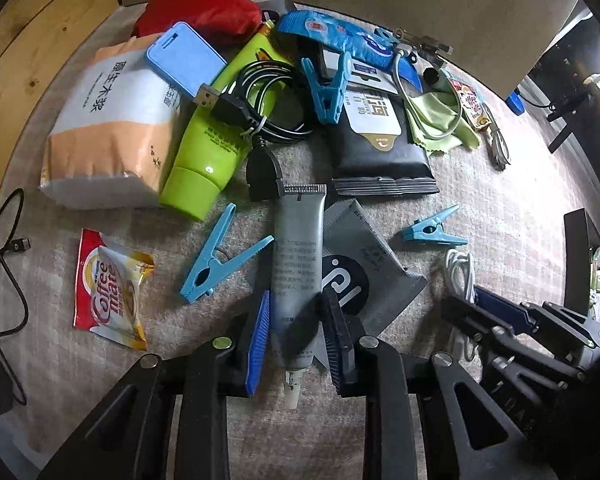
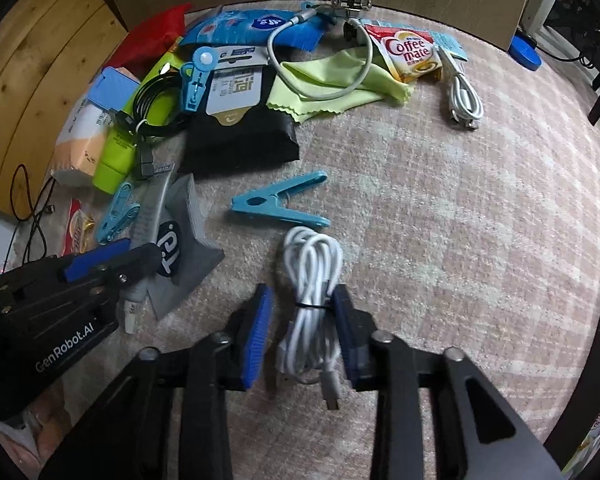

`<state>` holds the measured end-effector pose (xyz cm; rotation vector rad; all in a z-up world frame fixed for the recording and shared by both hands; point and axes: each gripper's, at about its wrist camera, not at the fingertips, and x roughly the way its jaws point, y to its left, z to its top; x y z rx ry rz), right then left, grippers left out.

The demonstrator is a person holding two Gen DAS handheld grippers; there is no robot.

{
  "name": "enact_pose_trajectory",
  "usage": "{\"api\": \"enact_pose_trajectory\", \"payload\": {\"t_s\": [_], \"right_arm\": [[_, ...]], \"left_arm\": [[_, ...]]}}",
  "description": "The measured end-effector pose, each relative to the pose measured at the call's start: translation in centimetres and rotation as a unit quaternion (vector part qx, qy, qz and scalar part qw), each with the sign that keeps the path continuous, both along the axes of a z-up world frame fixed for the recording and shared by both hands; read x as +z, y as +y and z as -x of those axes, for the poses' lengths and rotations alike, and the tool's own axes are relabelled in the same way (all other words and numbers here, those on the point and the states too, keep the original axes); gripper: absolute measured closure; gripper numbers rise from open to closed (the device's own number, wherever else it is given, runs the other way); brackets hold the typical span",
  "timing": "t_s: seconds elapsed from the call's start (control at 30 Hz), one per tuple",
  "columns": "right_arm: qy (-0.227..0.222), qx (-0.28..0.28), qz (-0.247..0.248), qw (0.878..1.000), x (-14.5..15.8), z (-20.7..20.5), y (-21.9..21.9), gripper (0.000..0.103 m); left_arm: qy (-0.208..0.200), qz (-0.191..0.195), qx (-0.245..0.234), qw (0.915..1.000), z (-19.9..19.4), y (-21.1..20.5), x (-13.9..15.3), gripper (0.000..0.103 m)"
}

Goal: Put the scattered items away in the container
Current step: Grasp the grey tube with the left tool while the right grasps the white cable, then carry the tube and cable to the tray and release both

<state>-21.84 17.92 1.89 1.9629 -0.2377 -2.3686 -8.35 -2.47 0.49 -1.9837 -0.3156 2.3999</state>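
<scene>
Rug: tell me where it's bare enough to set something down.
Bare rug lies right of the blue clothespin and white cable bundle, below the white cable. Crowded toward the left: black pouch, green tube, grey tube.

We see a pale pink-and-cream checked woven cloth [image 2: 440,200] under everything, a lime-green plastic tube [image 1: 216,128], a grey squeeze tube [image 1: 298,256], sky-blue plastic clothes pegs [image 2: 284,206], a coiled white cable [image 2: 312,280], a red-and-yellow Coffee mate sachet [image 1: 108,284], and a glossy black pouch [image 1: 380,148].
</scene>
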Motion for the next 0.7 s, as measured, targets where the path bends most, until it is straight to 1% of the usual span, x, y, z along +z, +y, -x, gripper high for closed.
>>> {"api": "enact_pose_trajectory", "payload": {"t_s": [0.03,0.13,0.23,0.4,0.53,0.63,0.7], "right_arm": [[-0.001,-0.003,0.007,1.000,0.0,-0.1,0.2,0.083],[0.001,-0.011,0.021,1.000,0.0,-0.6,1.1,0.084],[0.010,-0.018,0.025,0.999,0.3,-1.1,1.8,0.084],[0.024,-0.022,0.031,0.999,1.6,-2.2,3.1,0.084],[0.034,-0.027,0.032,0.999,2.7,-2.9,4.2,0.084],[0.042,-0.035,0.030,0.998,3.7,-3.8,4.5,0.084],[0.048,-0.042,0.027,0.998,4.2,-4.4,5.5,0.084]], "left_arm": [[0.000,-0.002,0.002,1.0000,-0.1,-0.1,0.0,0.079],[-0.002,-0.011,0.010,0.9999,-0.9,-0.3,0.0,0.079],[0.001,-0.006,0.015,0.9999,-2.0,-0.8,0.2,0.079],[0.015,-0.003,0.015,0.9998,-3.4,-0.1,1.6,0.079],[0.029,-0.007,0.008,0.9995,-4.0,1.5,3.2,0.079],[0.038,-0.008,-0.002,0.9993,-4.5,3.7,4.4,0.079],[0.042,-0.010,-0.010,0.9990,-4.0,5.6,4.8,0.079]]}}
